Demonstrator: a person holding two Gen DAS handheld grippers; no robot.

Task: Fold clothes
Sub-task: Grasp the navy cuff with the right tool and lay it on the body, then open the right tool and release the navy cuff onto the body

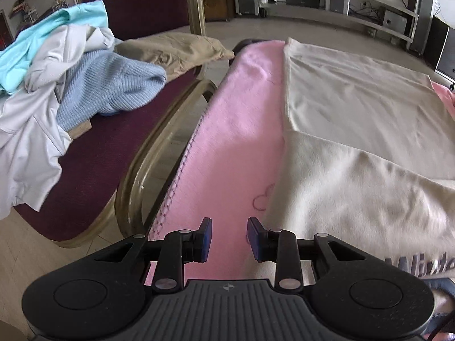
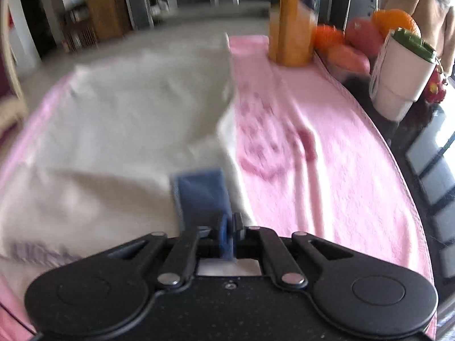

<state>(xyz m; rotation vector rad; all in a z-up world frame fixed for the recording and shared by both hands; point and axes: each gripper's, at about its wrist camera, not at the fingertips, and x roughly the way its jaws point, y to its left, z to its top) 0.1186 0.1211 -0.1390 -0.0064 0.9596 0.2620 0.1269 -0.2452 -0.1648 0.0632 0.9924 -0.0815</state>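
My right gripper (image 2: 229, 227) is pressed together on a blue band (image 2: 202, 190), I think the cuff of a sleeve, though this view is blurred. I judge it holds the cuff so the sleeve can be carried over the body of the cream shirt (image 1: 355, 108). The shirt lies spread on the pink blanket (image 1: 233, 130), with a fold line across it and printed letters near me. My left gripper (image 1: 229, 236) is spread and holds nothing; it hangs over bare blanket just beside the shirt's left edge, probably ready to take that side.

The blanket covers a table and gives a soft, flat surface for folding. At its far right stand a yellow bottle (image 2: 291, 28), fruit (image 2: 361, 37) and a white cup (image 2: 398, 76). To the left, a chair (image 1: 119, 147) carries more clothes (image 1: 65, 79), loose in a pile. Behind are shelves (image 1: 335, 0).
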